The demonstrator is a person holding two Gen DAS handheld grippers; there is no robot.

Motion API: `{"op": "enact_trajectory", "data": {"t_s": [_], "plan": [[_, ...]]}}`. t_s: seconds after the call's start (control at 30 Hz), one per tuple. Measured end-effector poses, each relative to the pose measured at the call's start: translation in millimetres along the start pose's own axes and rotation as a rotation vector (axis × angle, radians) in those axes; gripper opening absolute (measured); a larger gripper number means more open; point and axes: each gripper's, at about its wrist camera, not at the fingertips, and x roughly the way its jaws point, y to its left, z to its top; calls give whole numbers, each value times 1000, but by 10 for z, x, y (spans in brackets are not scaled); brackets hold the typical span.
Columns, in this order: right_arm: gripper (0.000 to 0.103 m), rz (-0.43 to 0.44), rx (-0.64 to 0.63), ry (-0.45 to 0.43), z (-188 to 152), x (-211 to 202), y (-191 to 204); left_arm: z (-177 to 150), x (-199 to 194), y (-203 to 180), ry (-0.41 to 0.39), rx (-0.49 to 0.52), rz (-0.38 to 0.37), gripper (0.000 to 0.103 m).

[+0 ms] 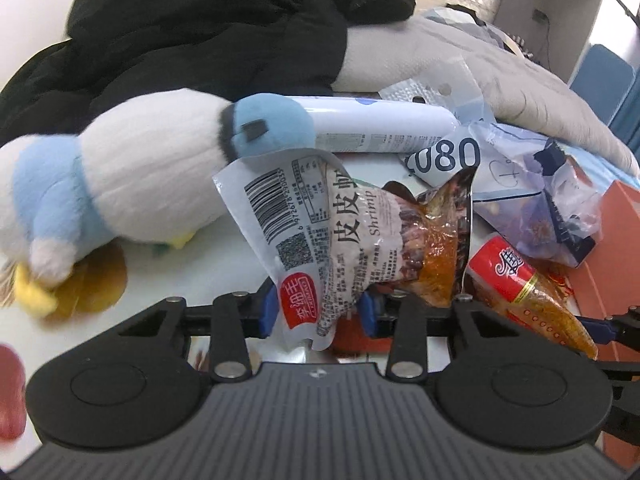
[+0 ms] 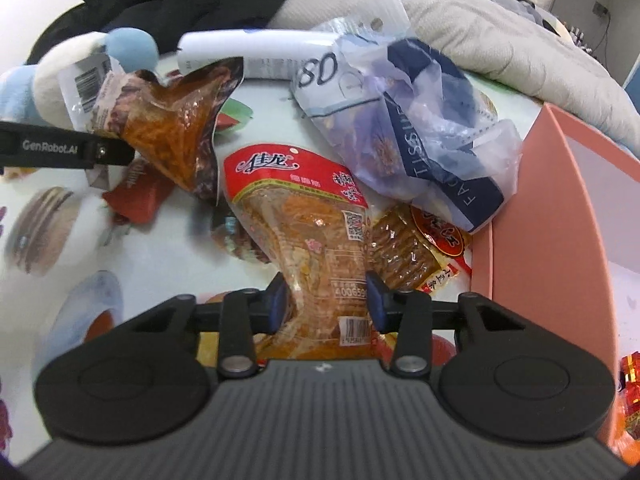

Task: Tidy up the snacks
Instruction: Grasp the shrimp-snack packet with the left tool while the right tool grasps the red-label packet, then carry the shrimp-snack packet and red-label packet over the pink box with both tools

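Nearest the right wrist camera, the right gripper (image 2: 326, 300) is clamping the lower part of a red-topped snack pack (image 2: 312, 232), its blue pads pinching the film so the pack is waisting between them. The pack is hanging off the tabletop (image 2: 168, 248), its long axis running away from the camera with the red header at the far end. The grip is sitting near one end on slick, oily film, so the heavy far end is likely to swing or slip out on a quick move toward the pink box (image 2: 540, 208) at the right. A flat brown snack (image 2: 404, 248) is lying just beside the pack and could get dragged along.

In the left wrist view, the left gripper (image 1: 318, 308) is closed on the white end of the shrimp pack (image 1: 340, 236). That pack is standing up from the gripper and leaning right, barcode side to the camera, its filled end farther off. Here too the hold is only on crumpled film, so it may tear or slide.

Beyond, a plush penguin (image 1: 132, 184), a white tube (image 1: 380, 120) and a tissue bag (image 2: 420, 136) are crowding the path; a swinging pack could snag them.
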Motion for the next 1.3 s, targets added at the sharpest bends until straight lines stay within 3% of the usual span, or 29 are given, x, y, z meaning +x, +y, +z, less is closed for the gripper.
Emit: {"op": "enact_trajectory", "data": {"t_s": [0.07,0.2,0.5,0.9,1.3], "plan": [[40,4,-6,-13,-31,-92,21,-67,-98,14,-1,-16,1,42],[27,10,-17,-31,-108,-253,62,-261,-339,19,-8,-43,2,42],[26,18,-39,-76,-473,-739,201,-789,-1027,8,-22,-86,-2,40],[26,54,62,-113,-1104,-1541,273,-1523,-1971,-74,-14,-90,2,40],[26,64,145,-196,-1558,-2093,275,-1931,-2553,-204,-34,-76,-23,40]]}}
